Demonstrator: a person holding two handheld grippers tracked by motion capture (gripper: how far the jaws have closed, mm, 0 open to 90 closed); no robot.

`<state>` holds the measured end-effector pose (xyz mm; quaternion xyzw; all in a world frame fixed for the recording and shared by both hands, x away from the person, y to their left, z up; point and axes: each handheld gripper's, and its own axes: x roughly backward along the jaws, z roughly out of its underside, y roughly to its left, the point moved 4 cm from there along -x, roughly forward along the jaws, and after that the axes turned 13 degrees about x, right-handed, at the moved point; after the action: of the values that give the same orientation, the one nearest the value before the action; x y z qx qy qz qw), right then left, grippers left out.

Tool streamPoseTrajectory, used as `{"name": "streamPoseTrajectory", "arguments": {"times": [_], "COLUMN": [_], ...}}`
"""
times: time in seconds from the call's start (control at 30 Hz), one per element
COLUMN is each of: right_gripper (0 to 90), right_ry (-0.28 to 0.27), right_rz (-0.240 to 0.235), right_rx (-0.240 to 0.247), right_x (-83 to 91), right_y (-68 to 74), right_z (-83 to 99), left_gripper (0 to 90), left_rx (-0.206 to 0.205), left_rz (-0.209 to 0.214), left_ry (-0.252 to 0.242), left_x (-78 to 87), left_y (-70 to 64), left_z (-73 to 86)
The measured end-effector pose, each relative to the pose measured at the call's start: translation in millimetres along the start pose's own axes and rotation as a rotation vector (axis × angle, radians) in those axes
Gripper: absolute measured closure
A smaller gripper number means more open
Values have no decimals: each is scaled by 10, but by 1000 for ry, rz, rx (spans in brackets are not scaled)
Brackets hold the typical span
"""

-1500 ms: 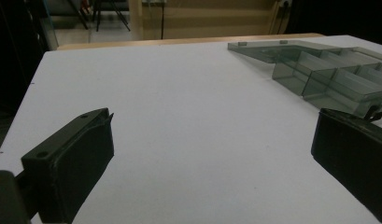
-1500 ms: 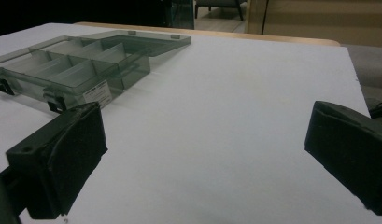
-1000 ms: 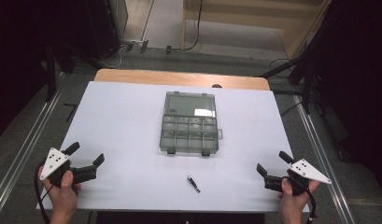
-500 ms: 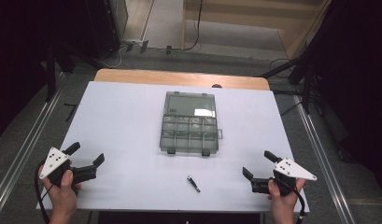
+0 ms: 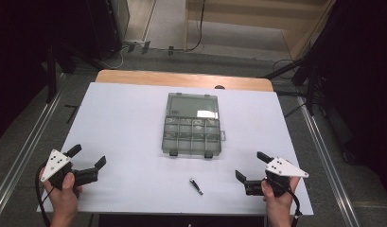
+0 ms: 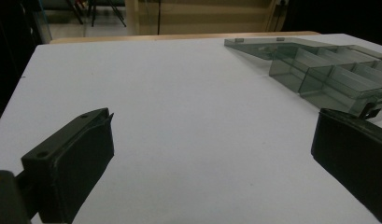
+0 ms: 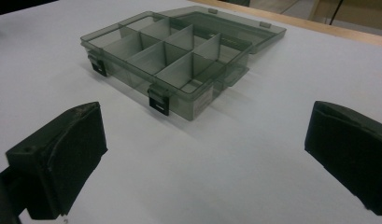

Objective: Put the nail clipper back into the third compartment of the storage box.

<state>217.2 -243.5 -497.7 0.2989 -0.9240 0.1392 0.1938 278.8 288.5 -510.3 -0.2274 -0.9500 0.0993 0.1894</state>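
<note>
A smoky clear compartment box lies open at the table's middle, its lid folded back flat. It also appears in the right gripper view as a box with empty dividers, and at the upper right of the left gripper view as the box. A small dark pen-like piece lies on the white sheet in front of it. My left gripper rests open at the front left, nothing between its jaws. My right gripper is open at the front right, just right of the small piece.
The white sheet covers the table, with a wooden edge at the far side. Metal rails run along both sides, and cables lie on the floor beyond.
My right gripper has slid left and slightly toward the front edge, closer to the small dark piece. The left gripper has stayed put.
</note>
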Motion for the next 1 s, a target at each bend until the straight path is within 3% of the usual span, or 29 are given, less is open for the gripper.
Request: {"name": "streamPoseTrajectory", "arguments": {"times": [0.4,1.0], "right_gripper": [0,0], "right_ry": [25,118], "right_rz": [-64,-157], "right_rx": [48,99], "right_x": [-197,-476], "right_y": [213,482], "right_z": [-168,-346], "left_gripper": [0,0], "left_rx": [-9,-19], "left_rz": [3,8], "left_ry": [3,9], "left_x": [-4,-6], "left_y": [-10,-20], "left_z": [4,9]}}
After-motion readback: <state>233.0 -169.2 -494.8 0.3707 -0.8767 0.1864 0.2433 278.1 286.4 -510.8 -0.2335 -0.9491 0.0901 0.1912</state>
